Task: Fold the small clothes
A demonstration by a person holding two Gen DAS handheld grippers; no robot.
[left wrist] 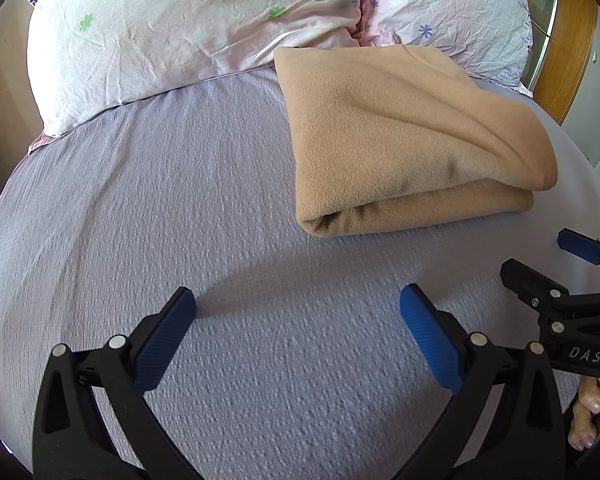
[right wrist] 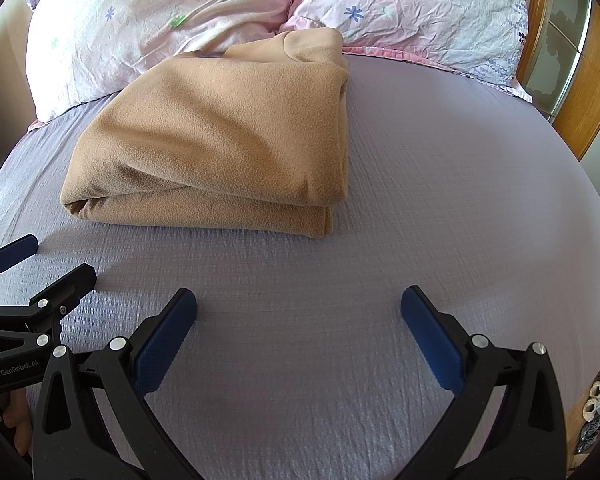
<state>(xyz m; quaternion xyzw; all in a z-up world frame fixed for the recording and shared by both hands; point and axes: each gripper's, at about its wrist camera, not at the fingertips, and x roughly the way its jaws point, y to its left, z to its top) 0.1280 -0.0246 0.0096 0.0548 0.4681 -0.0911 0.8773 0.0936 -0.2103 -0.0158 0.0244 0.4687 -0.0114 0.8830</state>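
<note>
"GenRobot.AI" on left gripper [right wrist: 36,260]

You see only a sliver of the right gripper [left wrist: 540,256] at the left wrist view's edge — its handle cut off. Clutter [right wrist: 598,404] beside the bed [right wrist: 420,200] is too small to identify.
</note>
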